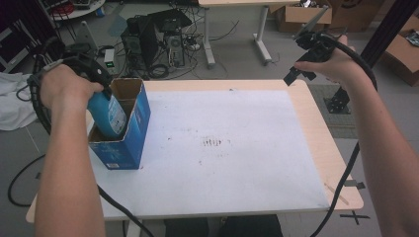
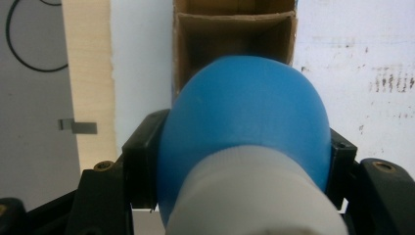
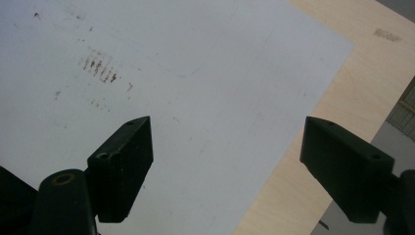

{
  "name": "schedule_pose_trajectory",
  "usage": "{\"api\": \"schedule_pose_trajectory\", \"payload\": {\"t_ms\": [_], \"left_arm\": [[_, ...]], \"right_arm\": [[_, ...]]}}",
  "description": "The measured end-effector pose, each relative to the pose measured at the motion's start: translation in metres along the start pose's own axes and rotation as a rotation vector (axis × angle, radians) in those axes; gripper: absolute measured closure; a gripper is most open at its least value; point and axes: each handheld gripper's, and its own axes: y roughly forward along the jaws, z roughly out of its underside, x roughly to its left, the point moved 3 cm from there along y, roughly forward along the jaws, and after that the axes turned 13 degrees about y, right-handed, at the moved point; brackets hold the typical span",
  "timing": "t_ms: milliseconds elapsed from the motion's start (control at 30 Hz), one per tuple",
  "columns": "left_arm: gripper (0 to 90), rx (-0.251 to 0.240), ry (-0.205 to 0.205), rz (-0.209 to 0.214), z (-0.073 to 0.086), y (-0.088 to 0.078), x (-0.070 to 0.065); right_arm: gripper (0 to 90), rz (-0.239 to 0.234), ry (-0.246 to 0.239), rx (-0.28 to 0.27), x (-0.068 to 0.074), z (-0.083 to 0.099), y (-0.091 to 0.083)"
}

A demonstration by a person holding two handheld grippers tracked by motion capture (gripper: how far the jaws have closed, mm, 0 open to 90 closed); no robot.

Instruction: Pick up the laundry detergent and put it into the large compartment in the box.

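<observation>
The left gripper (image 1: pixel 94 74) has its black fingers (image 2: pixel 142 161) closed on the rounded blue plastic bottle with a white cap end (image 2: pixel 244 122), one pad pressing each flank. The bottle (image 1: pixel 107 112) is tilted, its lower end inside the open top of the tall blue cardboard box (image 1: pixel 126 143) (brown inside), which stands at the left edge of the pale wooden counter (image 1: pixel 321 143) on a white sheet (image 1: pixel 232 148). The right gripper (image 1: pixel 309 57) hangs above the far right corner of the counter, its fingers (image 3: pixel 122 161) spread wide apart with nothing between them.
</observation>
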Motion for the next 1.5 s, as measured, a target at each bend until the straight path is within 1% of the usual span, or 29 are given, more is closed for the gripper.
{"api": "schedule_pose_trajectory", "payload": {"t_ms": [100,133,200,400,633,767,967,1000,1200,1267,1367,1500], "left_arm": [[36.8,0.015,-0.004,0.005,0.0,0.011,0.0],[36.8,0.021,0.002,0.003,0.0,0.014,-0.001],[36.9,0.028,0.002,0.001,0.0,0.02,-0.001],[36.9,0.051,-0.009,-0.005,0.001,0.038,0.001],[36.9,0.077,-0.017,0.005,0.003,0.056,0.002],[36.9,0.088,-0.021,-0.006,0.004,0.064,0.002],[37.0,0.106,-0.02,-0.006,0.003,0.075,-0.001],[37.0,0.101,-0.025,-0.01,0.003,0.077,-0.002],[37.0,0.122,-0.017,-0.036,0.002,0.085,-0.004],[37.0,0.129,-0.02,-0.033,0.002,0.087,-0.005],[37.0,0.124,-0.031,-0.028,0.002,0.09,-0.005],[37.0,0.131,-0.027,-0.034,0.002,0.094,-0.005]], "right_arm": [[20.1,-0.001,0.003,-0.001,-0.001,0.001,0.0],[20.0,-0.004,0.005,-0.001,-0.001,0.001,0.0],[20.1,-0.003,0.004,0.003,-0.002,0.001,0.001],[20.1,-0.005,0.009,0.004,-0.003,0.002,0.003],[20.1,-0.006,0.006,0.007,-0.004,0.002,0.005],[20.1,-0.005,0.007,0.007,-0.006,0.002,0.005],[20.1,-0.007,0.011,0.008,-0.007,0.003,0.007],[20.1,-0.008,0.013,0.008,-0.007,0.003,0.007],[20.1,-0.008,0.009,0.008,-0.009,0.003,0.007],[20.1,-0.009,0.011,0.007,-0.01,0.004,0.007],[20.1,-0.01,0.017,0.008,-0.011,0.004,0.008],[20.1,-0.012,0.015,0.012,-0.011,0.004,0.009]]}}
